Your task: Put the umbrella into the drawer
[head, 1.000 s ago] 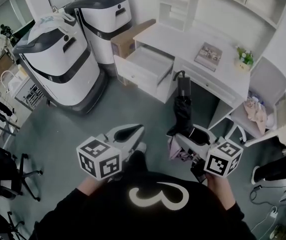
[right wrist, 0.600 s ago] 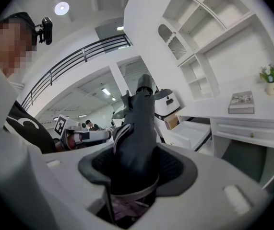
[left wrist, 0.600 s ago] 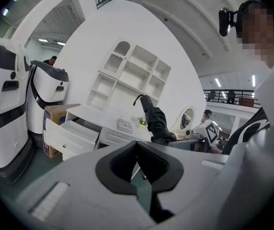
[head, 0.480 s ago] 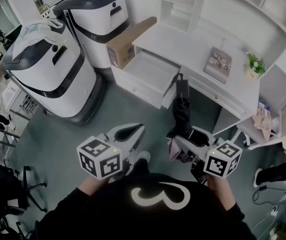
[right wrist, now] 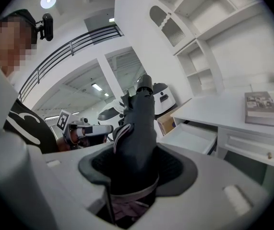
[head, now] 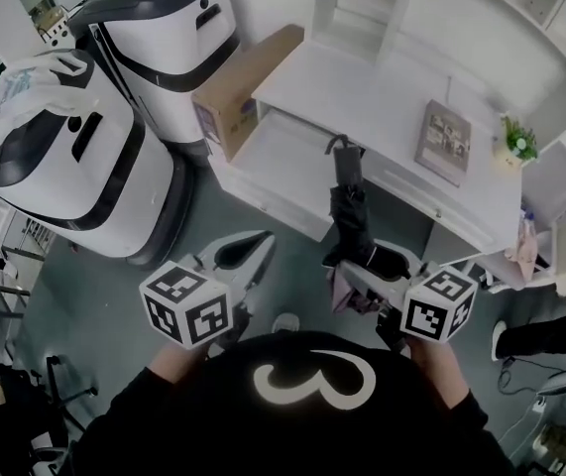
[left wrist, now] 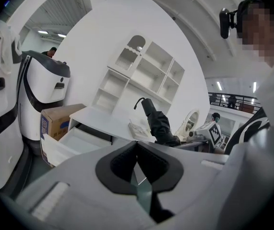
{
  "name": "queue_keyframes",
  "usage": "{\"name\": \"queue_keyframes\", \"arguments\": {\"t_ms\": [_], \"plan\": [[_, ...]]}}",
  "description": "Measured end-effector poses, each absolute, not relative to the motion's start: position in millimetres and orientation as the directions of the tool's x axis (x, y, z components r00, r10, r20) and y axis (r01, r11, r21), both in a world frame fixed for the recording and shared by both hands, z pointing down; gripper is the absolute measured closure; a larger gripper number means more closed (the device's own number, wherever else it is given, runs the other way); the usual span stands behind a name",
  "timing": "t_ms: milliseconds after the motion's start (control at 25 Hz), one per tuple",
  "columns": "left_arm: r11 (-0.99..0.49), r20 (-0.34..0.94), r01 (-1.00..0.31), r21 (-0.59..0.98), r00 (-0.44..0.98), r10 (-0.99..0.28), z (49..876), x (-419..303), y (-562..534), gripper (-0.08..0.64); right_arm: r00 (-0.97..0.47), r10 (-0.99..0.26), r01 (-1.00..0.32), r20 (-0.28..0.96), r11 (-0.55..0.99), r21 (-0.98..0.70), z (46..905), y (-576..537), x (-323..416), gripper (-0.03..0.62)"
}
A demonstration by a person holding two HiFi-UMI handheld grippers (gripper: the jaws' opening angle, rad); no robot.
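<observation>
So the only container that matters here is the white drawer (head: 268, 157), pulled out of the white desk (head: 362, 92), and all we can see inside it is its pale bottom. There's 1 cardboard box (head: 231, 85) standing just beside the drawer against the desk's end, and we can't tell what's in it. A book (head: 443, 142) and a small potted plant (head: 517, 143) sit on the desk top.

The umbrella (head: 350, 211) is not in the drawer. It's a folded black one, and the right gripper (head: 365, 268) is clamped around its lower part, jaws pressing on the fabric from both sides. From there it sticks up and away from the claw, tilted toward the desk. In the head view its far end overlaps the drawer's right front corner. A bit of pinkish fabric shows right under the jaws.

The left gripper (left wrist: 137, 148) has its 2 jaws pressed together with nothing between them. It hangs beside the right one, apart from the umbrella.
</observation>
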State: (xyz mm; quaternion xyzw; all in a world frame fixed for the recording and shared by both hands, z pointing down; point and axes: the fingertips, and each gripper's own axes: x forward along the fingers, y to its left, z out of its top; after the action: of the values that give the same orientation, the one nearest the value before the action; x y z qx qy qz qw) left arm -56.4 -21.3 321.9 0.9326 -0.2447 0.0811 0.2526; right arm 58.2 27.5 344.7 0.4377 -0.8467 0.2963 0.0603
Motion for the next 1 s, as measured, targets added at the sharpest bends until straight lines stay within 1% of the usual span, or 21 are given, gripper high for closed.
{"name": "queue_keyframes", "arguments": {"t_ms": [200, 440, 680, 1000], "plan": [[-0.747, 0.288, -0.493, 0.446, 0.869, -0.402, 334, -60, -59, 0.551, -0.593, -0.712, -0.788, 0.376, 0.417, -0.452, 355, -7, 58, 0.367], [-0.745, 0.302, -0.495, 0.447, 0.868, -0.395, 341, -56, -80, 0.551, -0.589, -0.708, -0.79, 0.389, 0.405, -0.46, 365, -28, 63, 0.367], [-0.739, 0.312, -0.511, 0.438, 0.858, -0.409, 340, -44, -105, 0.551, -0.612, -0.689, -0.775, 0.388, 0.424, -0.469, 369, -58, 73, 0.367], [-0.698, 0.347, -0.561, 0.445, 0.826, -0.443, 355, -34, -155, 0.551, -0.636, -0.638, -0.767, 0.434, 0.463, -0.444, 392, -123, 88, 0.367]]}}
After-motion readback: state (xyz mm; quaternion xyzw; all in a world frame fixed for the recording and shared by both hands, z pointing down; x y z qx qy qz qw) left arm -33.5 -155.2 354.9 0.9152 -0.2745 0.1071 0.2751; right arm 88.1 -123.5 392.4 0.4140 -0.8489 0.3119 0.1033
